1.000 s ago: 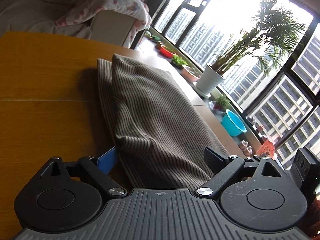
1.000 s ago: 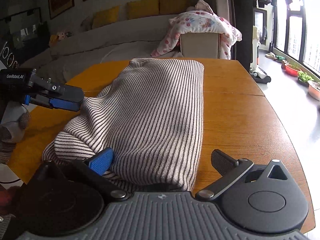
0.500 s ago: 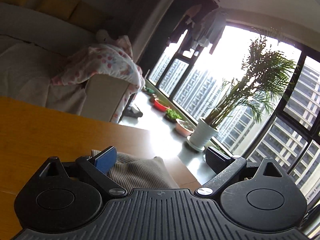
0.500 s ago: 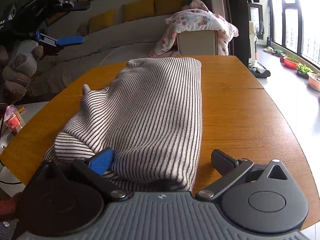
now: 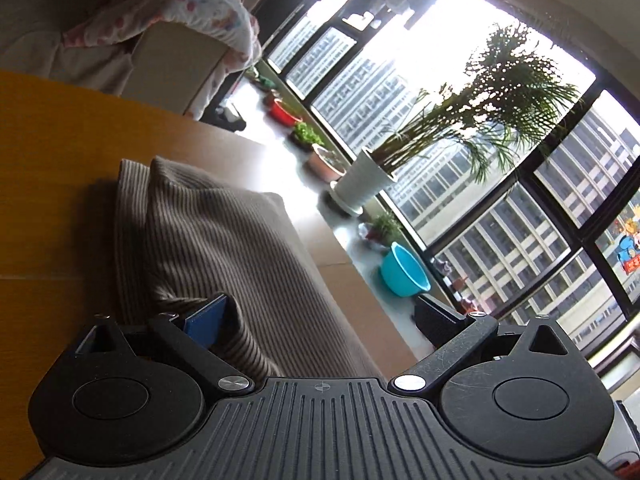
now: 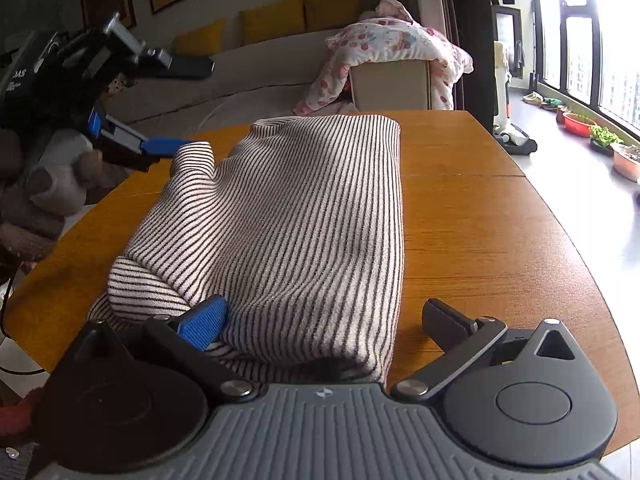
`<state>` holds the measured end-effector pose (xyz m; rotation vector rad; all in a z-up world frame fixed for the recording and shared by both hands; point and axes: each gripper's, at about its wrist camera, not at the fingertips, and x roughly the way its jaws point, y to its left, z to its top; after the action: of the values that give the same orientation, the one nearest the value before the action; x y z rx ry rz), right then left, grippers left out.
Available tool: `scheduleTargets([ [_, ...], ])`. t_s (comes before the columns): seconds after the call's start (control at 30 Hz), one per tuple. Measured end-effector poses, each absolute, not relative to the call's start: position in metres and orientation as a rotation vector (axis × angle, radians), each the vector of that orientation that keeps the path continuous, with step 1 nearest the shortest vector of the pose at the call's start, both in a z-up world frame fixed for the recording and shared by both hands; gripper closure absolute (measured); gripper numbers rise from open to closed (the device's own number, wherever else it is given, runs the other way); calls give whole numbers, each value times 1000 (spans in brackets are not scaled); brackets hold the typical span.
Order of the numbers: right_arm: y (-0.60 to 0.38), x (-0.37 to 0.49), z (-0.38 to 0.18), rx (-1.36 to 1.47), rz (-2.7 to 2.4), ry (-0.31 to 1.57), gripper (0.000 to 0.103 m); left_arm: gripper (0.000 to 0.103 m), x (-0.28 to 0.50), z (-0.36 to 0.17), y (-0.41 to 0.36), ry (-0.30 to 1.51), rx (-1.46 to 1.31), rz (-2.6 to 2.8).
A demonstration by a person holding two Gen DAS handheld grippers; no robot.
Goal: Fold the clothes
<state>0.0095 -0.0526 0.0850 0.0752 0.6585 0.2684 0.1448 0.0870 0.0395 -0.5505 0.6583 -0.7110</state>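
Striped sweater (image 6: 288, 216) lies long-folded mid table (image 6: 480, 216). Both claws spread: right claw (image 6: 320, 320) at its 6 o'clock end, left claw (image 5: 320, 312) by the 9 o'clock edge. Grab one layer only and the fold could slide apart.

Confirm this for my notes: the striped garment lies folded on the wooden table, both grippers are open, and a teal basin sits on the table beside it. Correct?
Not quite. The teal basin sits on the floor by the window, not on the wooden table, as the left wrist view shows. The rest holds: the striped garment lies folded there, and the left gripper and right gripper are both open.
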Motion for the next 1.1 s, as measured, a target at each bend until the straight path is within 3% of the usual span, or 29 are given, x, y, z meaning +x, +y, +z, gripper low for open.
scheduleTargets([
  [0.17, -52, 6, 84, 76, 258, 651, 0, 2, 138, 78, 111, 503, -548, -651],
  [0.5, -53, 10, 84, 81, 262, 649, 0, 1, 130, -3, 121, 832, -743, -730],
  [0.67, -53, 8, 83, 82, 257, 648, 0, 1, 163, -25, 113, 884, -873, -723],
  [0.8, -53, 8, 83, 82, 258, 645, 0, 1, 191, -6, 118, 787, -864, -666],
  [0.97, -53, 7, 82, 83, 255, 643, 0, 1, 183, 43, 153, 517, -830, -562],
  [1.1, -52, 7, 82, 83, 255, 639, 0, 0, 164, 53, 162, 534, -805, -573],
])
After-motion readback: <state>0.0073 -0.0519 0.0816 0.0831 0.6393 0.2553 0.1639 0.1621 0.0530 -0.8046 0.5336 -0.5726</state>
